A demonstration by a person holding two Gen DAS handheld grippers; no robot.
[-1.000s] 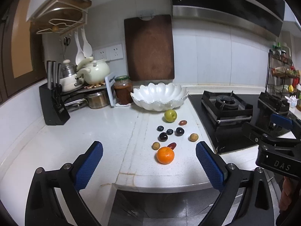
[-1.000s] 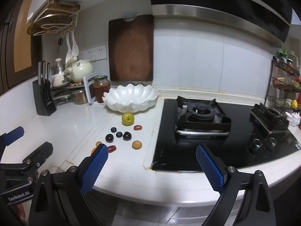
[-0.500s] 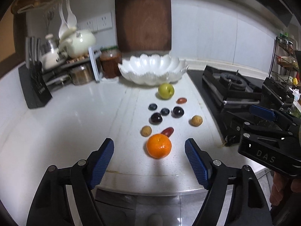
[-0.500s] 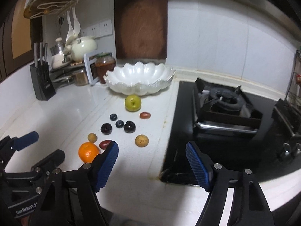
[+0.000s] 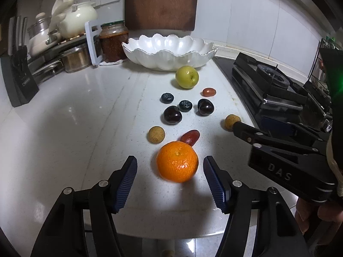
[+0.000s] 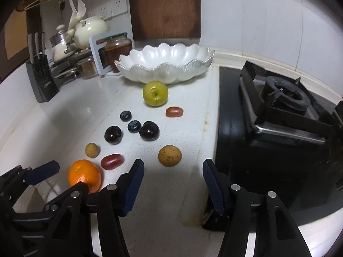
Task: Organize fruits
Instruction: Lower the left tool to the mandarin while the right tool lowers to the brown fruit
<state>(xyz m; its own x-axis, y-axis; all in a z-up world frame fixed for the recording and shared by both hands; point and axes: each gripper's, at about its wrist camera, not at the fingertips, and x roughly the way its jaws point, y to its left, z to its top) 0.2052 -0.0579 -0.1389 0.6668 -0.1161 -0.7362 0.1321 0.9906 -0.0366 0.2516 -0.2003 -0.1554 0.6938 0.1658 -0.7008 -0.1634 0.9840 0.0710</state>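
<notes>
Several fruits lie on the white counter in front of a white scalloped bowl [image 5: 169, 51]. An orange [image 5: 177, 161] sits nearest, just ahead of my open left gripper [image 5: 169, 175], between its blue pads and not touched. Behind it lie a red date [image 5: 190, 137], two tan longans [image 5: 156, 135], two dark cherries [image 5: 172, 114], two blueberries [image 5: 167, 97], a green fruit [image 5: 187, 76] and another red date [image 5: 209, 91]. My right gripper [image 6: 171, 177] is open and empty, just short of a tan longan [image 6: 170, 155]. The bowl [image 6: 165, 64] looks empty.
A gas stove [image 6: 278, 111] borders the fruits on the right. A jar [image 5: 114, 41], pots, a kettle [image 5: 78, 19] and a knife block [image 5: 18, 79] stand at the back left. A wooden board [image 5: 161, 3] leans on the wall. The counter's front edge is just under both grippers.
Both grippers have moved forward and down toward the fruits. The left gripper now straddles the orange's near side; the right has closed in on the right-hand longan. No fruit has moved.
</notes>
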